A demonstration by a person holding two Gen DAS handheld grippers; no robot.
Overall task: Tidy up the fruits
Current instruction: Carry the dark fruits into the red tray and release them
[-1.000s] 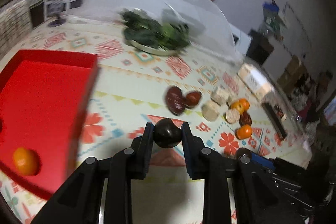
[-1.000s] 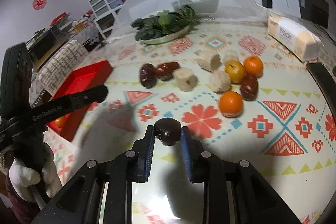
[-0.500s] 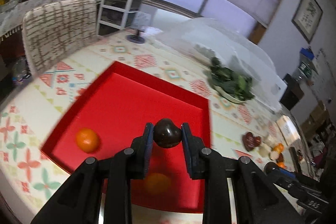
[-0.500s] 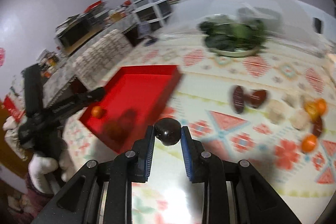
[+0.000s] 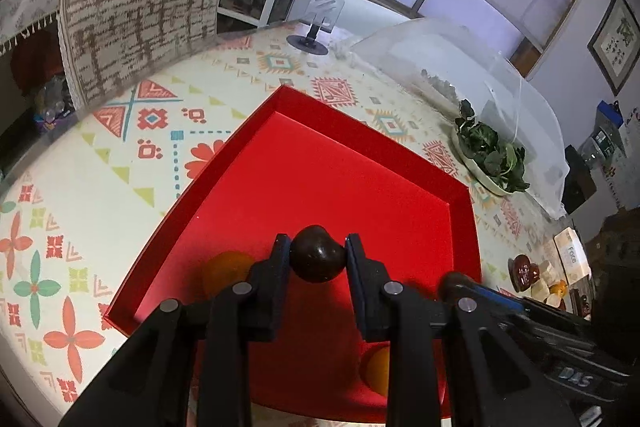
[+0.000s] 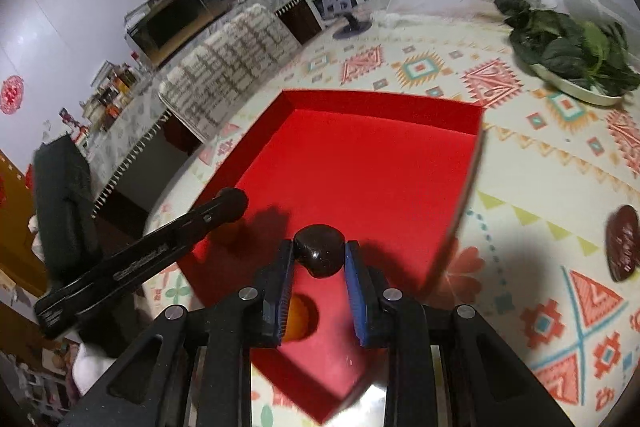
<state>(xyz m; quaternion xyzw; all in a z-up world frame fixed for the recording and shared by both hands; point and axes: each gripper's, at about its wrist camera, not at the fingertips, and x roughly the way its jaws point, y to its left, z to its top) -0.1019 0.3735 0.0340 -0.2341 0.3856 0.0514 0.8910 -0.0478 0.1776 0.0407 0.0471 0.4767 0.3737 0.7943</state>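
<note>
Both grippers hang over the shallow red tray (image 5: 460, 211), ready to drop fruit. Left gripper (image 5: 318, 259) clamps a dark round fruit (image 5: 317, 259); right gripper (image 6: 319, 255) clamps another dark glossy fruit (image 6: 320, 250). Small orange citrus (image 5: 224, 273) already lies inside.

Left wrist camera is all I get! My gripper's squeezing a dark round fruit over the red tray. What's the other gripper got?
Observer: The right gripper is clamped on a dark round fruit of its own, over the red tray.
Operator: Anything under it?
Observer: An orange lies in the tray, just below its left finger.
Operator: Can you see my gripper from there?
Observer: Yes, the left gripper pokes in from the left, its tip at the tray's left edge.
</note>
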